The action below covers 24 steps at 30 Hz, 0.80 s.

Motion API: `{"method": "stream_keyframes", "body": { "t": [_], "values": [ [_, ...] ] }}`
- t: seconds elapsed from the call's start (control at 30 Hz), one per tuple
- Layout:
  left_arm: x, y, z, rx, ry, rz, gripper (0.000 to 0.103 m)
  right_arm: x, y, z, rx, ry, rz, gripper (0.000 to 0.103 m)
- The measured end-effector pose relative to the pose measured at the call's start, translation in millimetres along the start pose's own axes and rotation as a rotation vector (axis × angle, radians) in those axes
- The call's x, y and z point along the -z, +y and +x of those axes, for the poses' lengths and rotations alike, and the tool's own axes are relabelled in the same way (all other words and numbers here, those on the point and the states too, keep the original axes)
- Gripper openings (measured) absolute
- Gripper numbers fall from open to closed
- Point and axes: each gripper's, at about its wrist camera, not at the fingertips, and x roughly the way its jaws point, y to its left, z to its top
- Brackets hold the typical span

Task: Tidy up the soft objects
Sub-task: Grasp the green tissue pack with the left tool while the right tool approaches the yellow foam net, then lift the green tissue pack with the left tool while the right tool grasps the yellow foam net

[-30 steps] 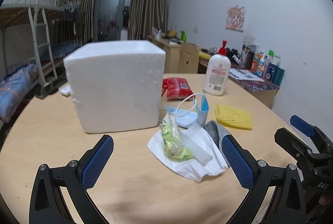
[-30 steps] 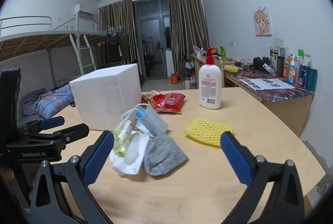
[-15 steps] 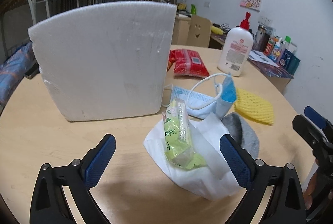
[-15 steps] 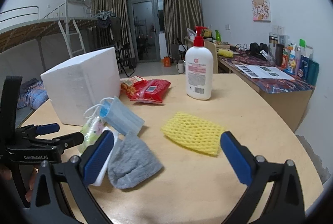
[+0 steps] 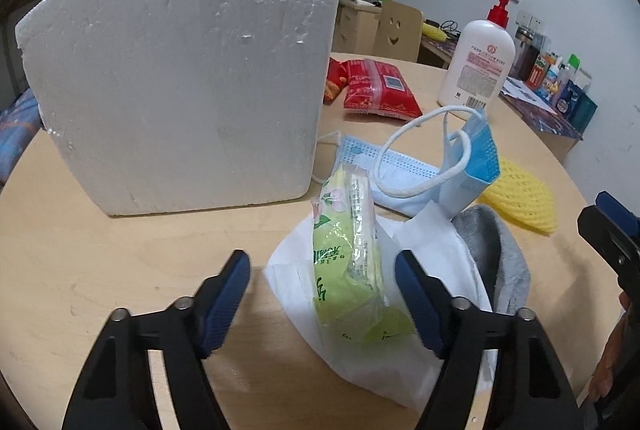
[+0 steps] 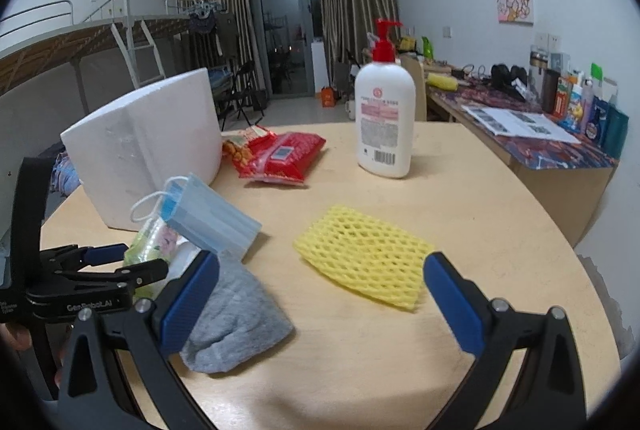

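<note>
My left gripper [image 5: 322,282]: its jaws have just been closing in. The green tissue pack sits between them, but the pads are not pressing on it, so it grips nothing.
My right gripper [image 6: 320,294]: wide apart and empty, low over the bench [image 6: 460,214], with the yellow foam net in front of it.
Green tissue pack [image 5: 350,262]: it lies on top of the white paper tissue [image 5: 436,254], near the front of the bench.
Grey sock [image 6: 236,318]: just beside the white paper tissue, touching it, right by my right gripper's left pad.
Blue face masks [image 5: 404,170]: behind the green tissue pack, one folded and standing up, loops sticking out.
Yellow foam net [image 6: 368,262]: flat on the bench, apart from the pile.
White foam box [image 5: 180,70]: big, standing on the bench beside the pile.
Red packs [image 6: 280,154]: behind the masks, next to the box.
Lotion bottle [image 6: 384,118]: upright, farther back.
</note>
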Motion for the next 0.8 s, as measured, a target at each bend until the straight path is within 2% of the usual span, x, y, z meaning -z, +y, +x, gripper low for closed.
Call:
{"method": "stream_keyframes", "body": {
  "t": [0.17, 0.27, 0.37, 0.6, 0.8],
  "values": [
    [1, -2, 5, 0.013, 0.019, 0.008, 0.049, -5, -6, 12, 0.01, 0.05, -0.011, 0.103],
    [2, -4, 4, 0.011, 0.013, 0.017, 0.047, -7, -10, 18, 0.007, 0.073, -0.021, 0.103],
    [1, -3, 5, 0.019, 0.01, 0.01, 0.032, -10, -13, 22, -0.002, 0.085, -0.03, 0.103],
    [1, 1, 0, 0.033, -0.012, -0.004, 0.023, -16, -24, 38, 0.05, 0.141, -0.069, 0.103],
    [1, -2, -7, 0.058, -0.047, 0.013, 0.021, -15, -29, 70, 0.023, 0.255, -0.115, 0.103]
  ]
}}
